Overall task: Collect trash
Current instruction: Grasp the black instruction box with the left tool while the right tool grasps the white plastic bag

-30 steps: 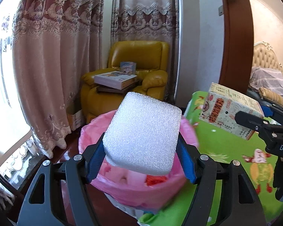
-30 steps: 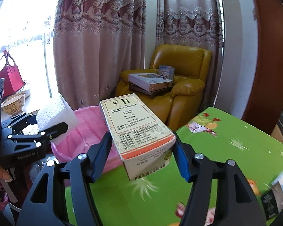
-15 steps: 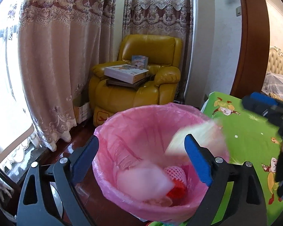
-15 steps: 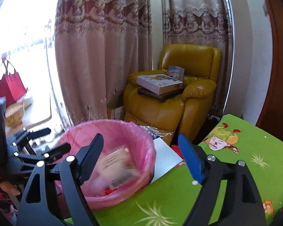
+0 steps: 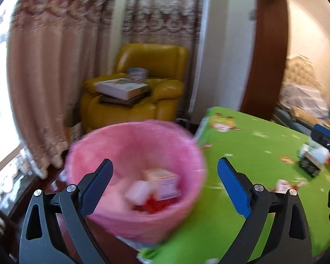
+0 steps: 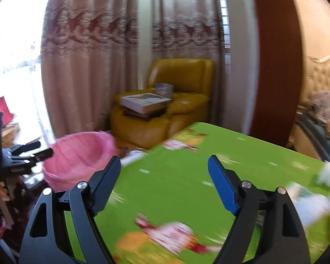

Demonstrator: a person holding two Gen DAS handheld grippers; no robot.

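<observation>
Two handheld grippers, black frames with blue pads.
The left gripper (image 5: 164,183) and right gripper (image 6: 164,180) share matte black angular arms with triangular cut-outs, silver round screws at the joints, and flat blue pads (image 5: 233,187) lining the fingers.

I see both views smeared by motion. The box (image 5: 165,183) in the bin (image 5: 112,145) has unreadable print, and the litter (image 6: 308,200) on the mat (image 6: 187,167) is indistinct, cut by the right edge.
</observation>
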